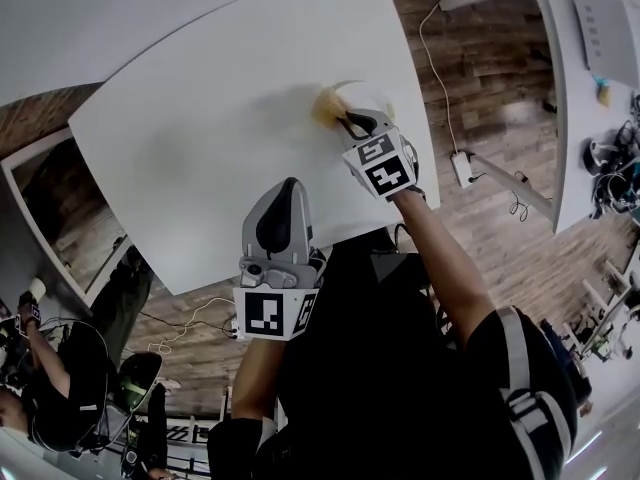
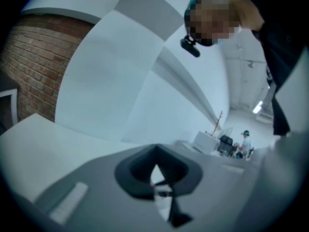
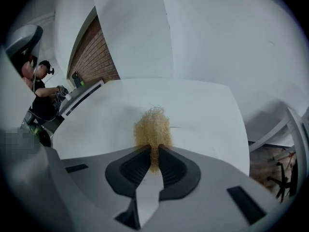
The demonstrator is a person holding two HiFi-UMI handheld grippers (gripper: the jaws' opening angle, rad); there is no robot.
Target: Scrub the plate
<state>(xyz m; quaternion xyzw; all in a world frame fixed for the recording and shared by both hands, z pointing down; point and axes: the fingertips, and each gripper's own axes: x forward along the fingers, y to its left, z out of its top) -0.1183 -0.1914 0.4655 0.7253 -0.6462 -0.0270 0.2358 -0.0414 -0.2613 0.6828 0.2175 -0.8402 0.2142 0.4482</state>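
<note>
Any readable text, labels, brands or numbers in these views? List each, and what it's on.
None: no text reads in any view.
Cubes on the left gripper and the right gripper: black-and-white square marker patterns only, no letters or digits.
Scrubber, plate, table: no print visible.
Clutter on the side table: too small to read.

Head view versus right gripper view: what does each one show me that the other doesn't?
Only the head view: the left gripper, raised at the table's near edge away from the work, and the wooden floor with a cable on it.

Only the right gripper view: the jaws seen straight on, shut on the tan scrubber, whose fibres stick out past them.

Both: the right gripper, the scrubber, the plate beneath it, and the white table.
</note>
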